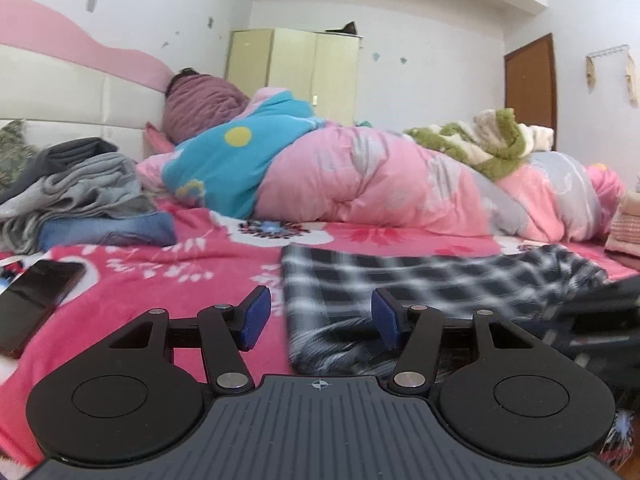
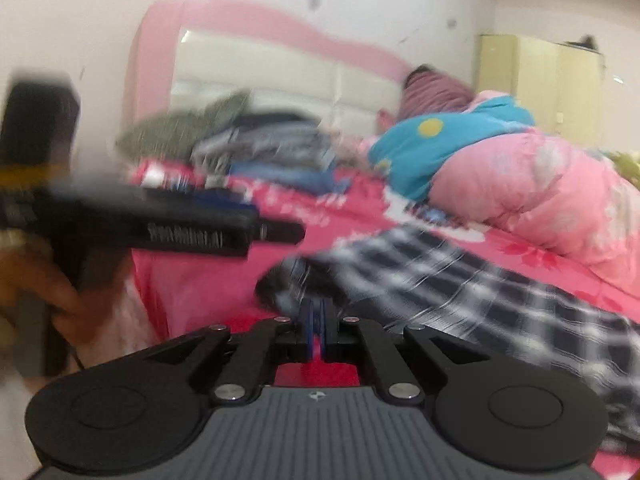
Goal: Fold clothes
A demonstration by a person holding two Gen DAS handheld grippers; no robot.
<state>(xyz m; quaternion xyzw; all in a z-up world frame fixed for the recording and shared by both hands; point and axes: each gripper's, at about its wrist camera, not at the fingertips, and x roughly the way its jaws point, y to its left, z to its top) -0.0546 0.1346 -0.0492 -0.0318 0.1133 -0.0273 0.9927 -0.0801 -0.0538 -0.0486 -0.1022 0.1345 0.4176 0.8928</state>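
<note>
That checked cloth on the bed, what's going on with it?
A person is folding clothes with a gripper in each hand. The checked cloth lies spread on the pink bedsheet. The right gripper is shut at the cloth's near corner, though blur hides whether it pinches fabric. The left gripper is open over the cloth's edge, gripping nothing. A pile of clothes sits by the headboard.
</note>
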